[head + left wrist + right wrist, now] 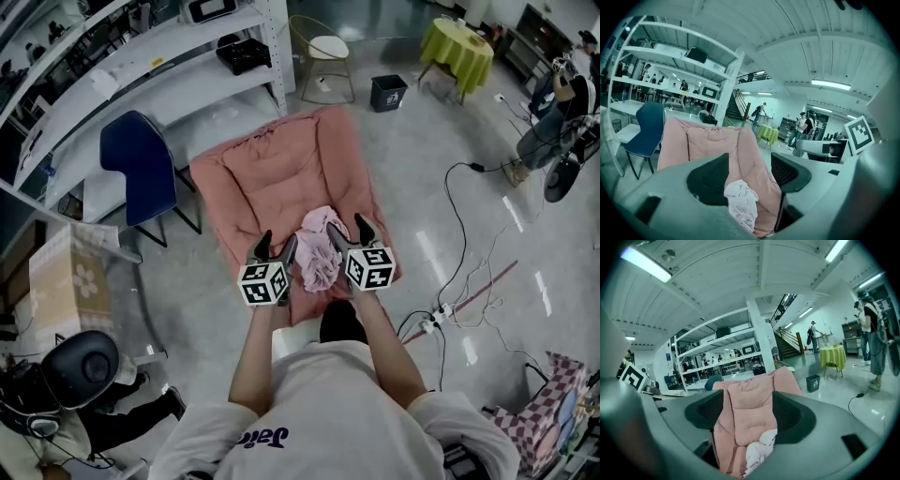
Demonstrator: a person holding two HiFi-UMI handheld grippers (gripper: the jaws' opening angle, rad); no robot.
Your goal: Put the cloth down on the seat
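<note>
Free room over the seat past the cloth; hemmed left by blue chair, behind by shelving.

crumpled pale pink cloth in a heap on the pink cushioned seat's front

The person wears a white short-sleeved T-shirt with dark lettering on the front, at the lower centre of the head view. The left gripper and right gripper are grey-bodied with black pads. Each carries a cube of black-and-white square markers.
</note>
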